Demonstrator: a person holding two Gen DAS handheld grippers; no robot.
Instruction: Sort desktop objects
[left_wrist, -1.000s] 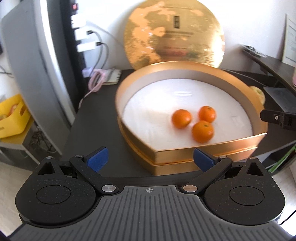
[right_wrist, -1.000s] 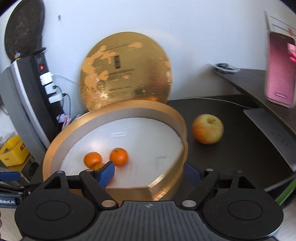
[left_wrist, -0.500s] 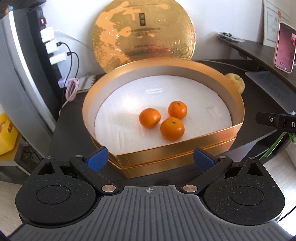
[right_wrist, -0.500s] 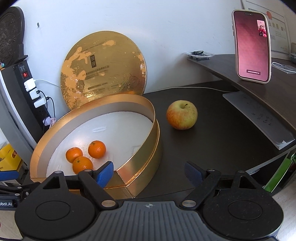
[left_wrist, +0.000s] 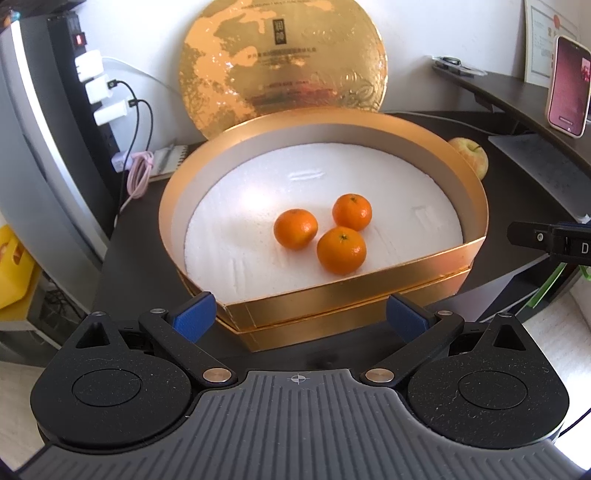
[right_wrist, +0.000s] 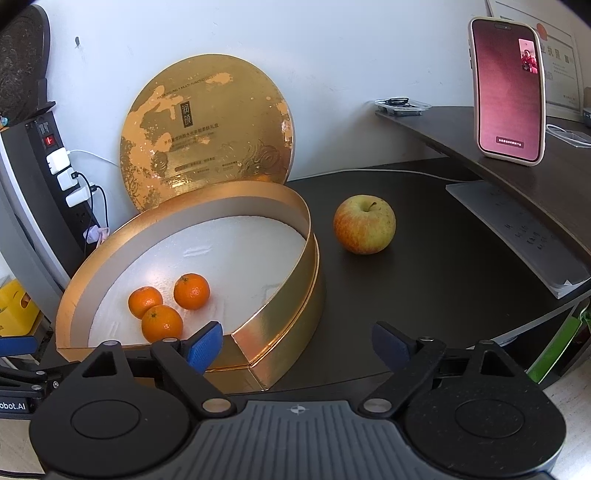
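Note:
A gold round box with a white foam floor sits on the dark desk; three tangerines lie inside it. A red-yellow apple rests on the desk to the right of the box, half hidden behind its rim in the left wrist view. My left gripper is open, empty, just in front of the box's flat front wall. My right gripper is open and empty, over the box's front right corner, well short of the apple.
The gold lid leans against the wall behind the box. A power strip with chargers stands left. A raised shelf at right carries a phone; papers lie below it. Bare desk surrounds the apple.
Both grippers pulled back and rose, so the box and tangerines shifted toward the left-view centre. In the right view the apple and phone came fully into sight. Jaws stayed open.

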